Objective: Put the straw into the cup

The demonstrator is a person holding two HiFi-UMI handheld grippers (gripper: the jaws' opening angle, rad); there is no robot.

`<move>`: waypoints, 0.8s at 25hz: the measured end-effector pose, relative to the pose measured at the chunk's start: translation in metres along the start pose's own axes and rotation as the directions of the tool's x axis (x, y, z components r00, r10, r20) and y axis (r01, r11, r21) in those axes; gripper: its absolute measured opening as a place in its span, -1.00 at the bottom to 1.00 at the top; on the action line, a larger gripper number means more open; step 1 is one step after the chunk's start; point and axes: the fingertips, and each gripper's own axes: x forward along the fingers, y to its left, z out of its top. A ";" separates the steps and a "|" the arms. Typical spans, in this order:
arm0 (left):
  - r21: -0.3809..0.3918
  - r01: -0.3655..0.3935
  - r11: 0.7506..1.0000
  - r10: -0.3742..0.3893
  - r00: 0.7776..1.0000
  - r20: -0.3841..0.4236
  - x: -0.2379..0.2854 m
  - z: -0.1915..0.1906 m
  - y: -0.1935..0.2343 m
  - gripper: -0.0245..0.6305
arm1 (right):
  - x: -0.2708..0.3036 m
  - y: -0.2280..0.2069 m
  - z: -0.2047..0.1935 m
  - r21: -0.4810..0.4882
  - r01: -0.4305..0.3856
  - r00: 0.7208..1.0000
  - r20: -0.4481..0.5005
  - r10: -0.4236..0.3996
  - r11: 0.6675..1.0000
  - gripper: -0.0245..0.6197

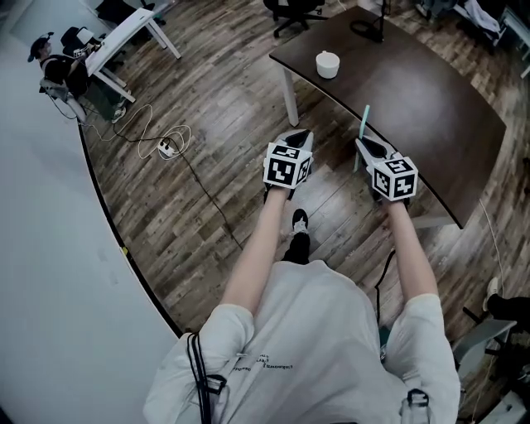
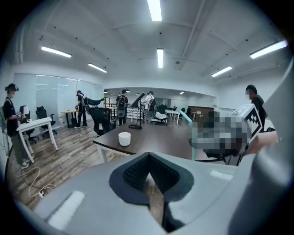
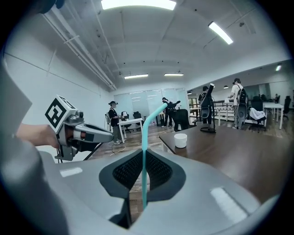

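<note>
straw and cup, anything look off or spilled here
Nothing stands out. The cup stands upright on the table, with no spill around it. The straw is clamped upright in the right gripper, angled over only near its top. The left gripper is shut and empty.

Wood-plank floor, dark table, white desk, ceiling lights

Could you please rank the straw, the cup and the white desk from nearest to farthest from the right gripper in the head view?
1. The straw, held in the right gripper.
2. The cup, on the dark table ahead.
3. The white desk, far left across the floor.
</note>
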 end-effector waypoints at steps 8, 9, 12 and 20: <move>0.031 0.073 0.997 -0.073 0.997 0.009 0.048 0.023 0.028 -0.92 | 0.055 -0.016 0.015 0.016 -0.045 0.999 -0.005 0.045 0.999 -0.78; 0.040 0.082 0.996 -0.082 0.997 0.003 0.053 0.023 0.031 -0.92 | 0.059 -0.018 0.014 0.014 -0.058 0.998 -0.004 0.058 0.998 -0.78; 0.047 0.084 0.995 -0.084 0.996 -0.007 0.066 0.031 0.044 -0.92 | 0.072 -0.026 0.017 -0.002 -0.083 0.997 -0.001 0.083 0.997 -0.78; 0.043 0.118 0.992 -0.117 0.993 -0.027 0.100 0.042 0.079 -0.92 | 0.119 -0.039 0.031 0.008 -0.082 0.996 -0.023 0.082 0.997 -0.78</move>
